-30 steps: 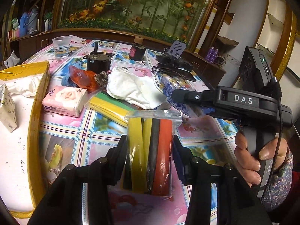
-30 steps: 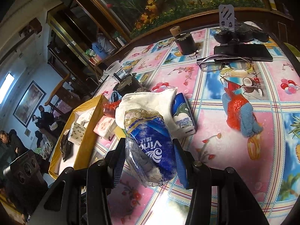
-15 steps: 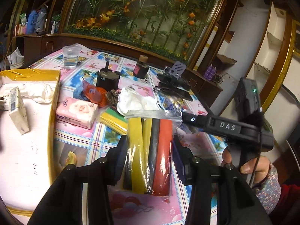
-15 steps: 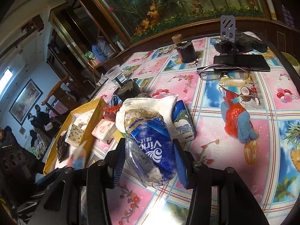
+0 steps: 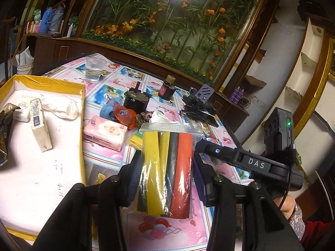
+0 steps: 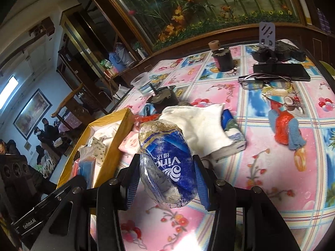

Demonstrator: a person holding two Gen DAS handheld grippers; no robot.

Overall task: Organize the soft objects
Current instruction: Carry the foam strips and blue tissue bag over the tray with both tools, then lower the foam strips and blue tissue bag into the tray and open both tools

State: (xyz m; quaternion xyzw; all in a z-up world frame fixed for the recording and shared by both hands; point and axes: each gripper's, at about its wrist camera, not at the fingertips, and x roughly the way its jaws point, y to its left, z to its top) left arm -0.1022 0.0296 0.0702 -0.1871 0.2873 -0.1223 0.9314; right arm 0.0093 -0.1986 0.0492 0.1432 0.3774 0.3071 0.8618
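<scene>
While a flowered cloth covers the table (image 5: 117, 83), a yellow-rimmed box (image 5: 82, 113) sits at its left edge with white packs and a cloth inside. Beside the box on the table lie a pink tissue pack (image 5: 104, 132), a white cloth (image 6: 201, 125) and a dark pot (image 5: 136, 101); farther back stand a cup (image 5: 94, 69), glasses (image 6: 266, 82) and a phone (image 6: 282, 72). The left gripper (image 5: 165, 175) is clamped on a clear bag of strips (image 5: 167, 167), yellow, black and red, held upright above the table just right of the box. The right gripper (image 6: 167, 169) is closed on a blue tissue pack (image 6: 167, 161), held up over the near table edge, beside the box corner.
</scene>
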